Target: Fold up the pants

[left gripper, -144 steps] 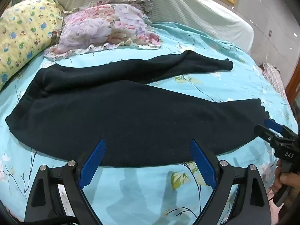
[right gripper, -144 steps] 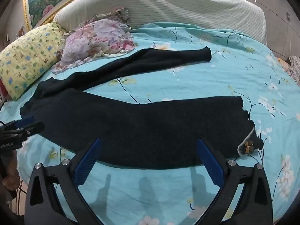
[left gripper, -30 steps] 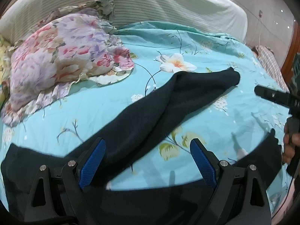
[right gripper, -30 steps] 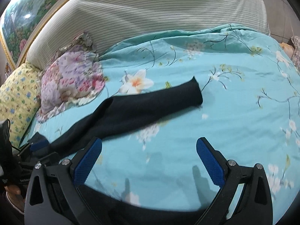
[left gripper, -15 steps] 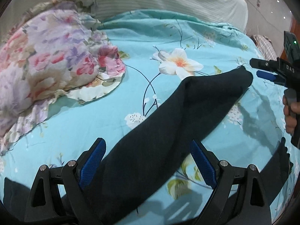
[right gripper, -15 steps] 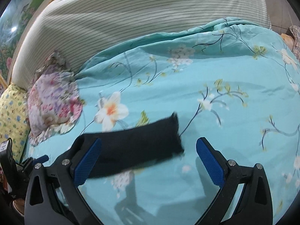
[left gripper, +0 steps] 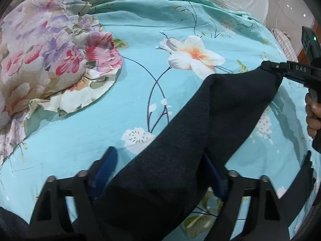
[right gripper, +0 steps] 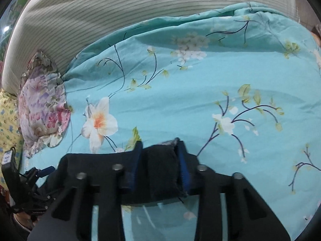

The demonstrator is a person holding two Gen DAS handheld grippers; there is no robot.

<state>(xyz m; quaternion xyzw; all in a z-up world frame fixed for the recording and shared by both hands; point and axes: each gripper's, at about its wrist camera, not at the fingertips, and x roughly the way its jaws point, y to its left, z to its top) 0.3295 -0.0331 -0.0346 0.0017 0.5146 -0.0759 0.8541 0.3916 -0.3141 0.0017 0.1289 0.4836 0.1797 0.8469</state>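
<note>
**Both grips on one leg, fold barely begun**

While the far pant leg point(left gripper: 200, 132) lies stretched across the bed point(left gripper: 140, 40), I have my right gripper point(right gripper: 160, 167) clamped on its hem, the blue fingers point(right gripper: 183, 170) pinching a wad of dark cloth between them. My left gripper point(left gripper: 160, 172) straddles the same leg closer to the waist; the fingers point(left gripper: 106, 166) look drawn in around the fabric, but the cloth hides one of them, so I cannot tell whether they truly grip. I judge the task is at its first fold: the leg is seized but not yet carried over onto its twin, a sliver of which shows at the bed's near right edge. Left to do: lay leg on leg, then fold the length. A floral pillow point(left gripper: 46, 56) sits toward the headboard, well apart.
</note>
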